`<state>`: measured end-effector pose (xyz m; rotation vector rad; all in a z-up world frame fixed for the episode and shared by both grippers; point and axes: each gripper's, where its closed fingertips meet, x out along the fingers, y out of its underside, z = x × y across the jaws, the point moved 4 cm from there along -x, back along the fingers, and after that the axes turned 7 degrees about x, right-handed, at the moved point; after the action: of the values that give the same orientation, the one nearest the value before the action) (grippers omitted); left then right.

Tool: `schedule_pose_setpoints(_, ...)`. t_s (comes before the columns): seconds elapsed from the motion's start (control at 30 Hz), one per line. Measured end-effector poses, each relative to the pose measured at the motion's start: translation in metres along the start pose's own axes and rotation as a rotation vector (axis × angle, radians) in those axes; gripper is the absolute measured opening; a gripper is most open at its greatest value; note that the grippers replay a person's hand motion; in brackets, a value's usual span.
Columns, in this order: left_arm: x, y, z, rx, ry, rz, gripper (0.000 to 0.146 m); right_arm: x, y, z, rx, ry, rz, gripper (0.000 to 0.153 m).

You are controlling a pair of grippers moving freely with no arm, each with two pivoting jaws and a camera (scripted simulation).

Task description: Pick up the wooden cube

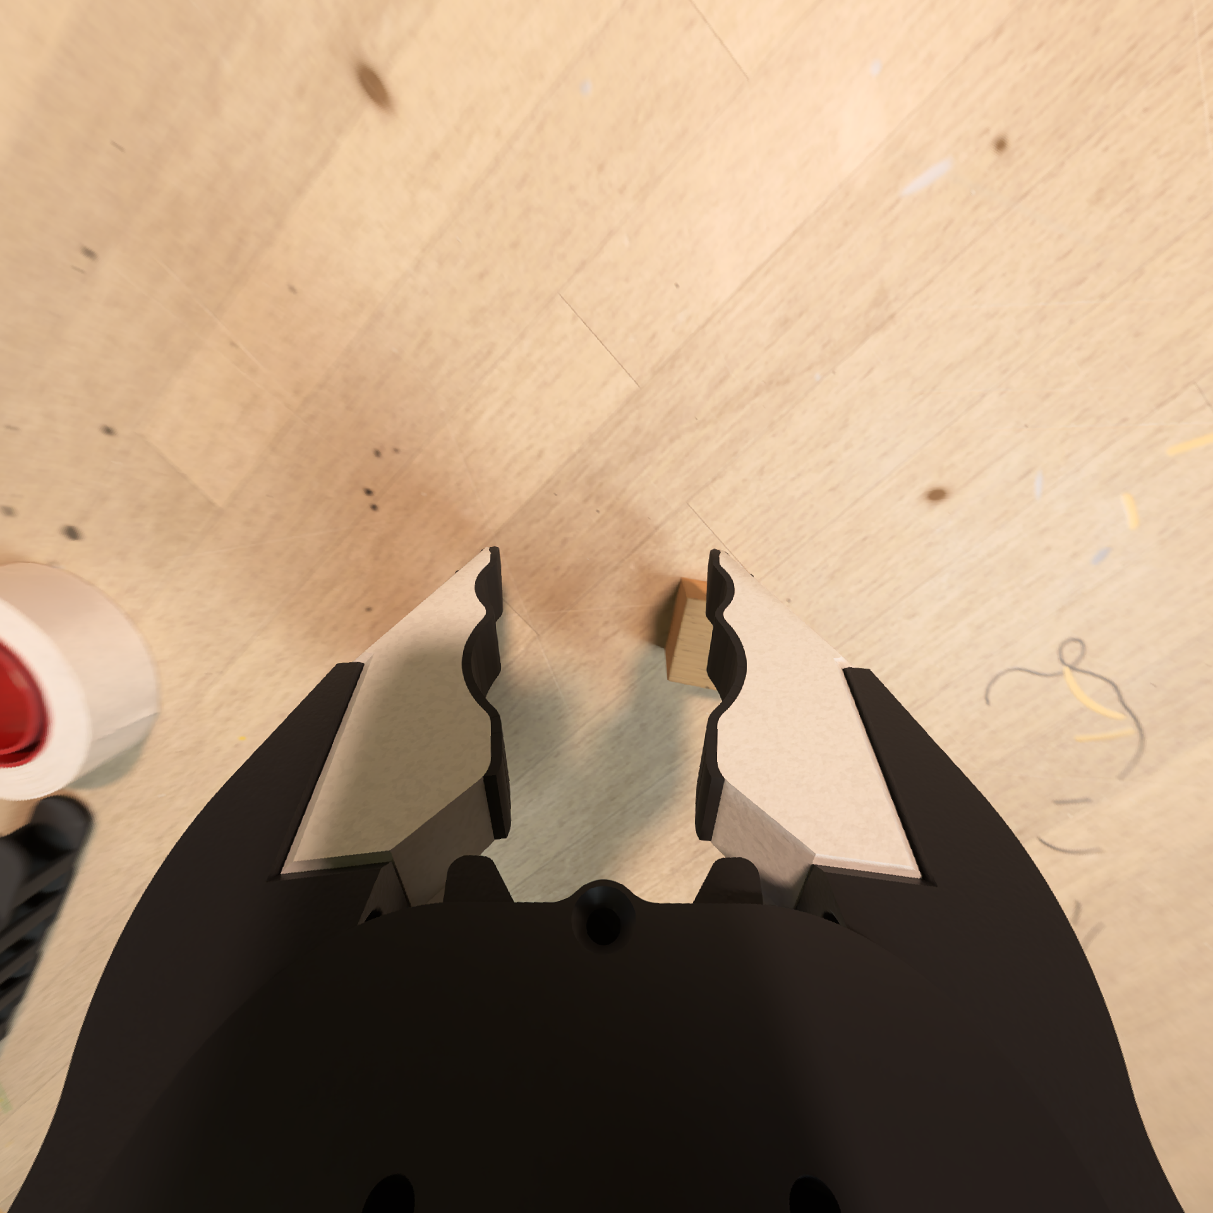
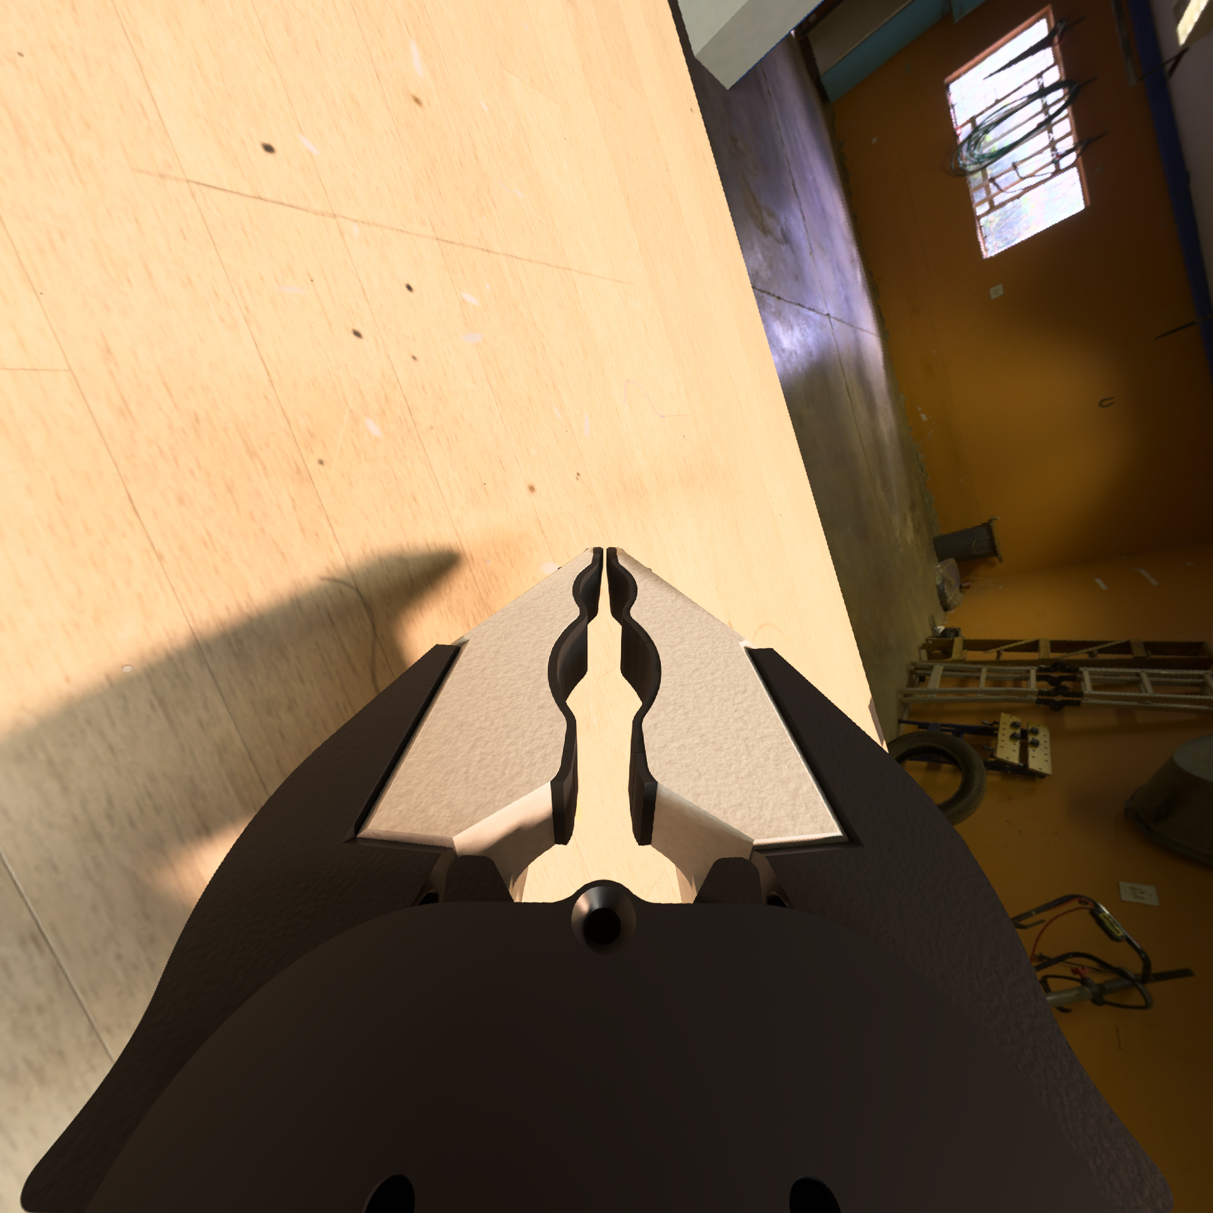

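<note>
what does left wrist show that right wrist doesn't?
Left wrist only: the cube on the table, partly hidden behind one finger of the open left gripper, off-centre in the gap; a tape roll with a red core at the left edge; a black ribbed object below it.

Right wrist only: the right gripper, shut on nothing; the table edge; a room beyond with orange floor, a window, a tyre.

Both: the light wooden table, with specks and marks.
</note>
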<state>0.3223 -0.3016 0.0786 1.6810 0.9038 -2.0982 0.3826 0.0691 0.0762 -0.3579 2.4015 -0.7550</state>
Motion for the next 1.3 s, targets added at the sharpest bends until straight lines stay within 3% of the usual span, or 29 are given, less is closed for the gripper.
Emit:
schedule_pose_setpoints(0.17,0.003,0.012,-0.016,-0.049,0.237,0.055,0.058,0.001,0.001,0.001,-0.002,-0.007,0.004,0.001)
schedule_pose_setpoints(0.27,0.003,0.016,-0.03,-0.003,0.346,0.103,0.056,0.001,0.002,0.002,-0.003,-0.012,0.008,0.001)
schedule_pose_setpoints(0.4,0.006,0.019,-0.04,0.071,0.322,0.146,0.06,0.001,0.002,0.002,-0.007,-0.015,0.013,0.001)
schedule_pose_setpoints(0.6,0.01,0.027,-0.032,0.141,0.113,0.254,0.066,0.002,0.003,0.004,-0.012,-0.021,0.02,0.001)
schedule_pose_setpoints(0.93,0.011,0.026,-0.036,0.149,0.129,0.245,0.067,0.003,0.004,0.005,-0.019,-0.03,0.029,0.001)
schedule_pose_setpoints(1.07,0.009,0.027,-0.036,0.139,0.133,0.242,0.046,0.003,0.004,0.006,-0.025,-0.032,0.035,0.001)
schedule_pose_setpoints(1.3,0.008,0.029,-0.04,0.157,0.137,0.248,0.032,0.004,0.005,0.007,-0.031,-0.04,0.044,0.001)
